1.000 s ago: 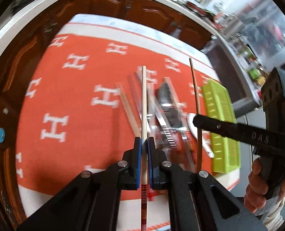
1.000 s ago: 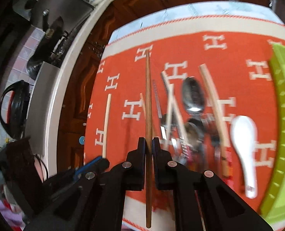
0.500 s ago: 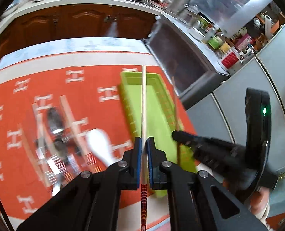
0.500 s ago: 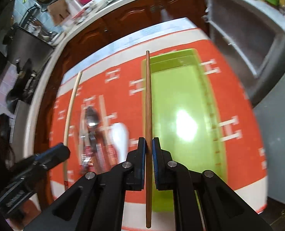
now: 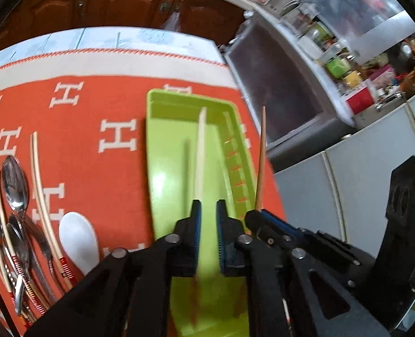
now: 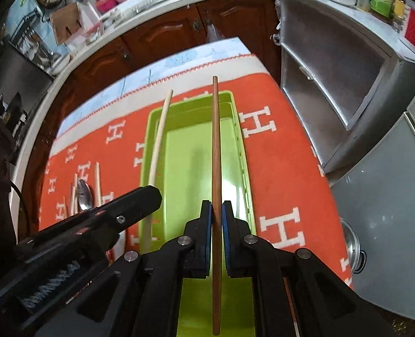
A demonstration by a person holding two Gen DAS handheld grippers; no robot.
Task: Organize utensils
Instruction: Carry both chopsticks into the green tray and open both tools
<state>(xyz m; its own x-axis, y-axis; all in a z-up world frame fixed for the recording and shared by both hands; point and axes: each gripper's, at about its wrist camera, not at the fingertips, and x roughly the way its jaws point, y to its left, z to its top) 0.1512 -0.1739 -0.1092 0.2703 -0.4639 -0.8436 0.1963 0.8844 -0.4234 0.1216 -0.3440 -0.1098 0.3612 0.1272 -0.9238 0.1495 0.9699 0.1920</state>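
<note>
A lime-green tray (image 5: 165, 151) lies on the orange cloth; it also shows in the right wrist view (image 6: 190, 151). My left gripper (image 5: 207, 210) is open above the tray, and the pale chopstick (image 5: 200, 151) is blurred between its jaws, dropping loose. The same chopstick (image 6: 158, 151) shows in the right wrist view over the tray's left rim. My right gripper (image 6: 215, 210) is shut on a brown chopstick (image 6: 215, 146) held lengthwise over the tray. That brown chopstick (image 5: 261, 157) shows over the tray's right edge in the left wrist view.
Left of the tray lie a white ceramic spoon (image 5: 79, 241), metal spoons (image 5: 13, 182), and pale chopsticks with red ends (image 5: 43, 196). The table edge runs just right of the tray. Wooden cabinets (image 6: 165, 36) and a metal cupboard (image 6: 333, 90) stand beyond.
Both grippers swung from the utensil pile over to the green tray. My left gripper has opened and let go of the pale chopstick. The right one keeps its brown chopstick.
</note>
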